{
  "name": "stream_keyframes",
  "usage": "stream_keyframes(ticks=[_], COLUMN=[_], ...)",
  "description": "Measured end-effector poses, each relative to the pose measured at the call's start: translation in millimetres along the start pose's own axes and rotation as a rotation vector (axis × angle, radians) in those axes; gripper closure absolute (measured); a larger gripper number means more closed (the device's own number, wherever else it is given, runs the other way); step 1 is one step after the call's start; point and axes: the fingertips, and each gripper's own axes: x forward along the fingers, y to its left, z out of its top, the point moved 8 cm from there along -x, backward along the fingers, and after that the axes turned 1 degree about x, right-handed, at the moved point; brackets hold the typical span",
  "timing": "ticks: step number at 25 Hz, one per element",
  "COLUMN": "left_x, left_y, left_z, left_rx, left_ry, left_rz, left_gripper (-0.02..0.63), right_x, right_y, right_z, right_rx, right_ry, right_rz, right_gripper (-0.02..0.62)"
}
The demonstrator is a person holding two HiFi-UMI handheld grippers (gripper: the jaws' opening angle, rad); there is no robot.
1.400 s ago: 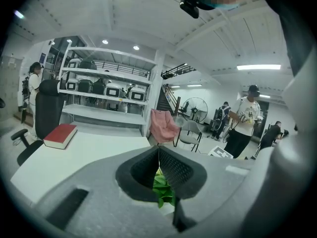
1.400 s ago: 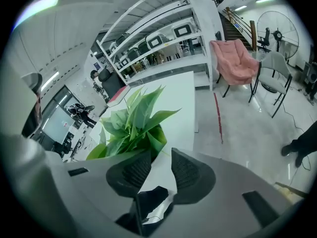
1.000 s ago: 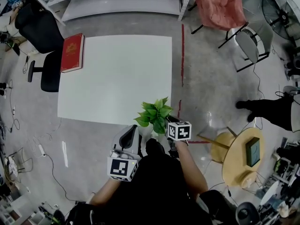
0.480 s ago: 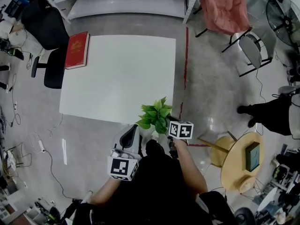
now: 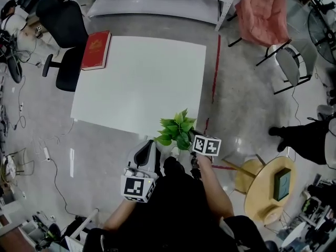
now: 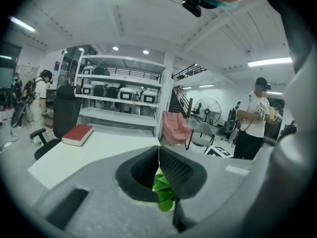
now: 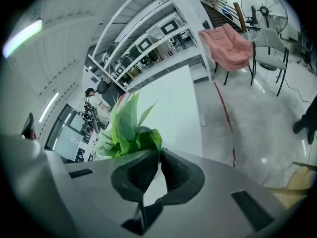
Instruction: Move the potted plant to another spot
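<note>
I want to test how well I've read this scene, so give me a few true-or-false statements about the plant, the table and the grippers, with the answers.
1. The red book lies at a corner of the white table. True.
2. The potted plant stands in the middle of the table. False: it is off the table, by its near edge, at the right gripper.
3. A pink chair stands on the floor beyond the table. True.
4. The left gripper has its jaws wide apart. False: they meet at the tips.
</note>
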Motion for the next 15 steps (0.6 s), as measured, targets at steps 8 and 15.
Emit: stream_keyframes(ticks=[8,15], left_x=[-22.4,-33.4], left_y=[16.7,44.0], left_z=[-9.6,-6.7], left_rx=[-0.032,-0.049], left_ry=[-0.005,-0.034], left_rz=[0.067,0.101], left_gripper=[0.589,0.589], right_x=[7.7,16.0], right_y=[15.8,42.1], right_z=[-2.2,1.0], right_rx=[-0.002,-0.009], right_ry=[0.021,0.026], right_rz=[0.035,0.051], right_gripper=[0.571,0.571])
